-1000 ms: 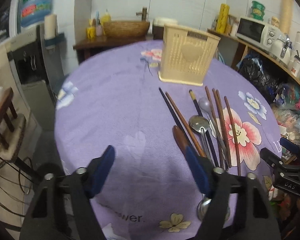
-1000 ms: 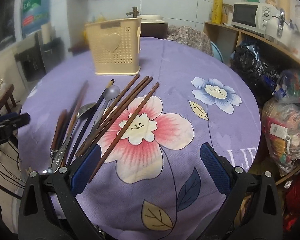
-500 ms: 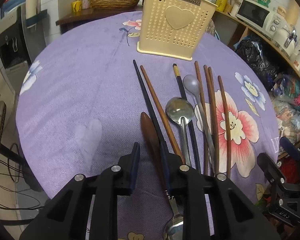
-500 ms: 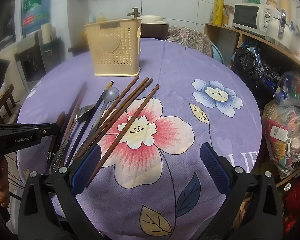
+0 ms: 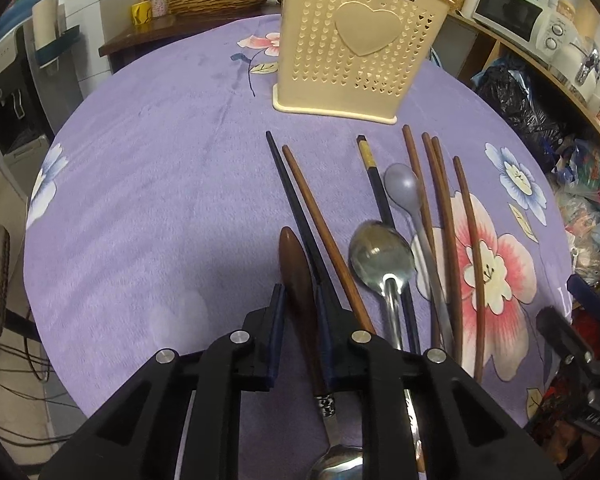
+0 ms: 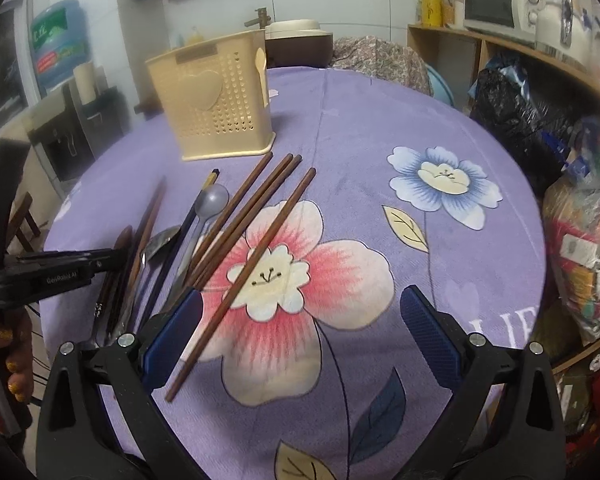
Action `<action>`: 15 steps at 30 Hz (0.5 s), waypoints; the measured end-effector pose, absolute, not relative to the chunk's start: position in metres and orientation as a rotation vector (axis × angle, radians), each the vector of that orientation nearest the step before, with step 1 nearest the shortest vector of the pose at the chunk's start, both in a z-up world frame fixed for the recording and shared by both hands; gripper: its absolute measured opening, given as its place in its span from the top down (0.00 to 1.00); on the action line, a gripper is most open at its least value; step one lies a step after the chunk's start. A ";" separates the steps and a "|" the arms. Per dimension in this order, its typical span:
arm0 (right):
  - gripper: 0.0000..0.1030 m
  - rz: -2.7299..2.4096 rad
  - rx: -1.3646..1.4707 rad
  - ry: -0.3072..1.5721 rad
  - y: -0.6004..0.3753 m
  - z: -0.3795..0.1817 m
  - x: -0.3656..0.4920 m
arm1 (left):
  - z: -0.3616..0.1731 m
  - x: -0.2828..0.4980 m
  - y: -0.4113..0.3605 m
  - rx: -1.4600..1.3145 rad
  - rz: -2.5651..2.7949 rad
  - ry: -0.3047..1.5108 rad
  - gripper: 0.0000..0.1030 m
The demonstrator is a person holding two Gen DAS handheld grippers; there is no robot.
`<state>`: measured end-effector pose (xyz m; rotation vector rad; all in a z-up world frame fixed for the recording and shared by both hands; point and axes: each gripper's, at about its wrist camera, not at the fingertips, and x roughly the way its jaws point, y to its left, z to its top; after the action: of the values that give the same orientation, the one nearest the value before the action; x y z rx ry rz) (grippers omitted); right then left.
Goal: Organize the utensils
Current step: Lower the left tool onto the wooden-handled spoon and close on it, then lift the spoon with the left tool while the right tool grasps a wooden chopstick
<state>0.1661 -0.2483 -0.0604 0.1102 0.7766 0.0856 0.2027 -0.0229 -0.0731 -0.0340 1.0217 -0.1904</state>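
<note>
Now that the left tool (image 5: 300,300) has narrowed from wide onto the brown wooden-handled spoon (image 5: 298,276) lying on the purple surface (image 5: 160,200), pickup toward the beige perforated holder (image 5: 356,40) looks imminent; right tool (image 6: 300,324) hovers wide, empty.

My black left gripper (image 5: 300,300) with dark blue pads closes on a brown-handled spoon (image 5: 298,280), beside reddish-brown chopsticks (image 5: 444,216), a grey spoon (image 5: 400,184) and a cream heart-patterned holder (image 5: 356,40) on the purple flowered tablecloth (image 5: 160,168).
</note>
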 end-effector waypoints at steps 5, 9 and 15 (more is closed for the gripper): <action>0.15 0.101 0.152 0.823 -0.249 -0.062 0.203 | -0.072 0.213 -0.020 -0.029 -0.191 1.037 0.84; 0.33 0.070 0.120 0.869 -0.240 -0.068 0.235 | -0.072 0.218 -0.020 -0.011 -0.185 1.038 0.84; 0.48 0.019 0.094 0.946 -0.226 -0.081 0.268 | -0.071 0.226 -0.020 -0.003 -0.183 1.051 0.83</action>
<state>0.2679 -0.2258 -0.0809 0.0944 0.9463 0.0186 0.2262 -0.0197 -0.0713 -0.0034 1.0512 -0.1834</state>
